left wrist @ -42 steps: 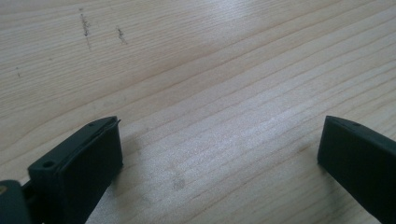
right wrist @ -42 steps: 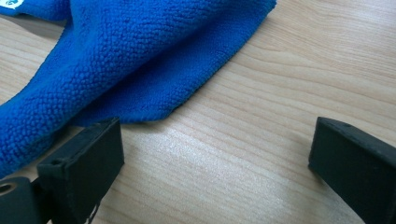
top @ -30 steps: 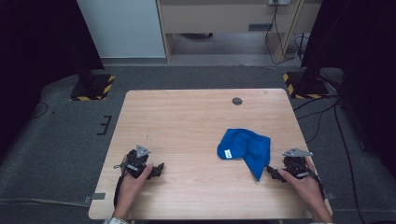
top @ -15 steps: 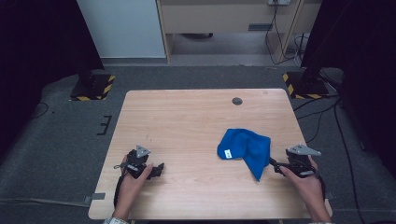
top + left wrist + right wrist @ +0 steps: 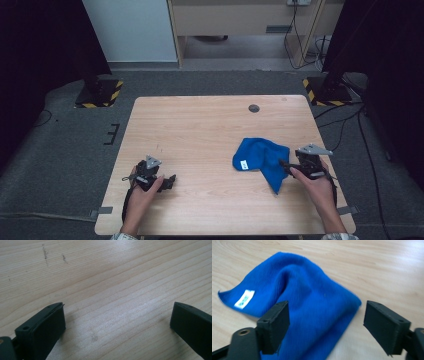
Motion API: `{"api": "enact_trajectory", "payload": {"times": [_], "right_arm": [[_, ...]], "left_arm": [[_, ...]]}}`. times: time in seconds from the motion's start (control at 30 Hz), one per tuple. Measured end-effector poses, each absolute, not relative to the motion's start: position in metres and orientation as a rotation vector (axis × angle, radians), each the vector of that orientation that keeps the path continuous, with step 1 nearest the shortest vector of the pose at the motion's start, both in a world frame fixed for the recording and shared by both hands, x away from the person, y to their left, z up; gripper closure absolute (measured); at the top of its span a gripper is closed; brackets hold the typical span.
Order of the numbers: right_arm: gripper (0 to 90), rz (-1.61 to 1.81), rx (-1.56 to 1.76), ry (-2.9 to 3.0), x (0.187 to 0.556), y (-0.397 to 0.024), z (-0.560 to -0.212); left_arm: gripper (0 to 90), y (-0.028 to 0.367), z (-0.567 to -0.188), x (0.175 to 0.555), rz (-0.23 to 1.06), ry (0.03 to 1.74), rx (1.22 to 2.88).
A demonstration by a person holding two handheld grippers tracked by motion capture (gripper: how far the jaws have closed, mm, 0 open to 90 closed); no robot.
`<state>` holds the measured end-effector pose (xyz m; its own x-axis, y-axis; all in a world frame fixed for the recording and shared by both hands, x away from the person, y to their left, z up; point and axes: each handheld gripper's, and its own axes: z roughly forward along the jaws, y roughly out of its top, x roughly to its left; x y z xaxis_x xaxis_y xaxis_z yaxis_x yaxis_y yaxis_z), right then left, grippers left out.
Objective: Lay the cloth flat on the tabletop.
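Note:
A crumpled blue cloth (image 5: 262, 160) with a small white label (image 5: 243, 164) lies on the right half of the wooden table (image 5: 200, 125). My right gripper (image 5: 284, 166) hovers at the cloth's right edge, pointing left at it. In the right gripper view the cloth (image 5: 307, 302) lies under and beyond the right gripper (image 5: 325, 315). Its jaws stand wide and have just been opening a little, and the pads are not pressing the fabric. My left gripper (image 5: 171, 180) rests near the front left of the table. In its own view the left gripper (image 5: 117, 320) is open over bare wood.
A dark round grommet (image 5: 254, 108) is set into the table near its far edge. Black stands with yellow-striped bases (image 5: 100, 92) are on the floor beyond both far corners. Cables (image 5: 345, 125) run along the floor on the right.
The right gripper has lifted slightly and drawn back a little at the cloth's right edge. The left hand and gripper have stayed put, and the cloth lies about where it was.

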<state>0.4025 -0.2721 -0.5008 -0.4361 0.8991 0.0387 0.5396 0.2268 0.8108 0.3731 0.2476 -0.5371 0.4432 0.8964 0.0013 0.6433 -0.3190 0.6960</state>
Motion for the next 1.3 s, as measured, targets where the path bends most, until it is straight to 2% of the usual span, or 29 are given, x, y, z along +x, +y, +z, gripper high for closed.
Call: {"api": "enact_trajectory", "payload": {"times": [0.17, 0.47, 0.5, 0.53, 0.6, 0.7, 0.73, 0.77, 1.03, 1.3], "right_arm": [[14.9, 1.095, 1.325, 2.107, 0.423, -0.256, -0.501], [13.3, 1.018, 1.283, 2.203, 0.42, -0.238, -0.512], [16.1, 0.993, 1.275, 2.214, 0.42, -0.237, -0.515], [23.9, 0.947, 1.265, 2.247, 0.42, -0.235, -0.52], [46.1, 0.934, 1.239, 2.263, 0.419, -0.235, -0.522], [69.8, 0.974, 1.21, 2.263, 0.414, -0.234, -0.519], [69.8, 0.974, 1.21, 2.263, 0.414, -0.234, -0.519], [75.9, 1.013, 1.189, 2.264, 0.408, -0.231, -0.515], [78.6, 1.15, 1.111, 2.318, 0.381, -0.207, -0.499], [77.6, 1.146, 1.0, 2.392, 0.362, -0.156, -0.482]], "left_arm": [[0.0, 0.247, -0.537, 0.373, 0.524, 1.286, 2.071], [0.0, 0.247, -0.537, 0.372, 0.525, 1.291, 2.068], [0.0, 0.247, -0.537, 0.372, 0.525, 1.291, 2.068], [0.0, 0.247, -0.537, 0.372, 0.525, 1.291, 2.068], [0.0, 0.247, -0.537, 0.372, 0.525, 1.29, 2.068], [0.0, 0.246, -0.537, 0.371, 0.523, 1.287, 2.069], [0.0, 0.246, -0.537, 0.371, 0.523, 1.287, 2.069], [0.0, 0.246, -0.537, 0.371, 0.523, 1.286, 2.069], [0.0, 0.246, -0.537, 0.37, 0.523, 1.288, 2.068], [0.0, 0.245, -0.537, 0.37, 0.523, 1.29, 2.068]]}}
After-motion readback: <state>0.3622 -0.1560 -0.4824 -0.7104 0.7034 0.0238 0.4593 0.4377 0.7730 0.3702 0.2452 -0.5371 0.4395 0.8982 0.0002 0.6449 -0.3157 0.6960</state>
